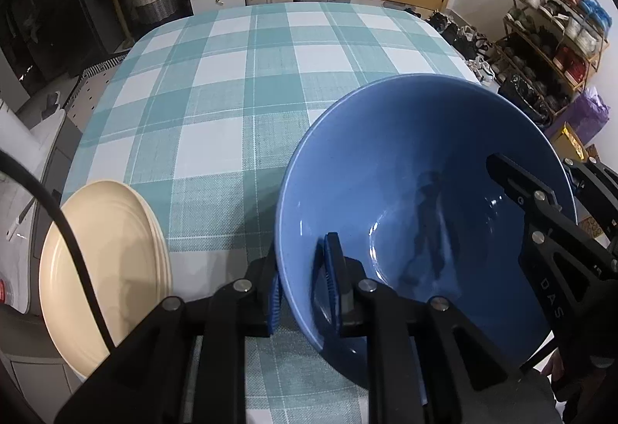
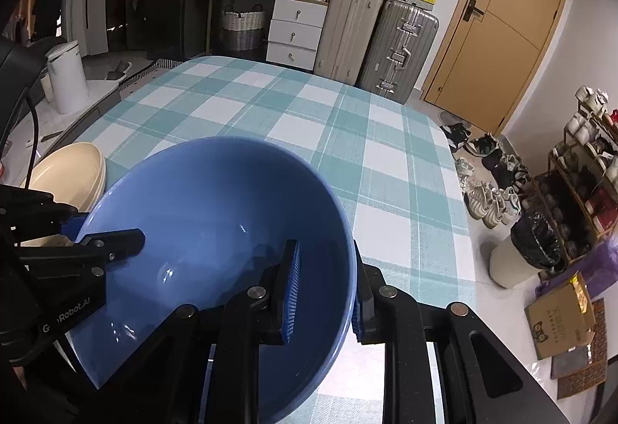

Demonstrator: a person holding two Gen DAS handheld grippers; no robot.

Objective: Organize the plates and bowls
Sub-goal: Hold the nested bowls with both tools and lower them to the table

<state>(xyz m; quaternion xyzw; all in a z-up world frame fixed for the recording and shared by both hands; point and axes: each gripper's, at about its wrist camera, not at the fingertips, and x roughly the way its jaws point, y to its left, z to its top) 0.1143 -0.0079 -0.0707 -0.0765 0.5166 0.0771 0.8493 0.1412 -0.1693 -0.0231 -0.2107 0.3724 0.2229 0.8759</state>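
A large blue bowl (image 1: 405, 169) is held over the near part of a teal-and-white checked table (image 1: 239, 84). My left gripper (image 1: 303, 281) is shut on the bowl's left rim, one pad inside and one outside. My right gripper (image 2: 324, 292) is shut on the bowl's (image 2: 216, 192) right rim the same way; it shows in the left wrist view (image 1: 517, 184) at the bowl's right side. A stack of cream plates (image 1: 104, 269) lies on the table's near left corner, left of the bowl, and shows in the right wrist view (image 2: 73, 169).
A white bin (image 2: 67, 76) stands on the floor left of the table. Suitcases (image 2: 398, 49) and white drawers (image 2: 297, 34) stand beyond the far edge. A shoe rack (image 1: 552, 38) and loose shoes (image 2: 486, 192) are on the right.
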